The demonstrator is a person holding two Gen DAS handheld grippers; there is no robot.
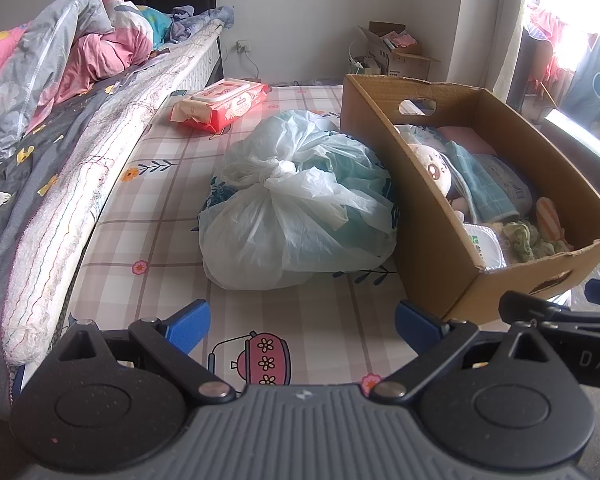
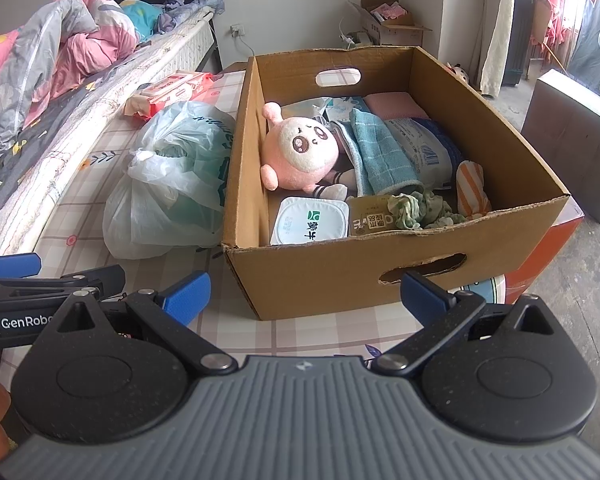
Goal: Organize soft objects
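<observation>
A cardboard box (image 2: 340,280) (image 1: 432,216) stands on the checked mat. Inside lie a pink plush doll (image 2: 300,152) (image 1: 434,170), a teal towel (image 2: 380,152), a striped orange cloth (image 2: 472,188), a green crumpled cloth (image 2: 420,208) and a white wipes pack (image 2: 310,220). A knotted white plastic bag (image 1: 296,204) (image 2: 172,184) sits left of the box. My left gripper (image 1: 302,326) is open over the mat, just short of the bag. My right gripper (image 2: 304,294) is open in front of the box's near wall. Neither holds anything.
A red wipes pack (image 1: 224,106) lies on the mat by the mattress (image 1: 76,184), which carries heaped pink and grey bedding (image 1: 60,64). A second cardboard box (image 2: 388,24) stands at the far wall. A dark cabinet (image 2: 572,136) stands at right. The mat (image 1: 160,240) shows left of the bag.
</observation>
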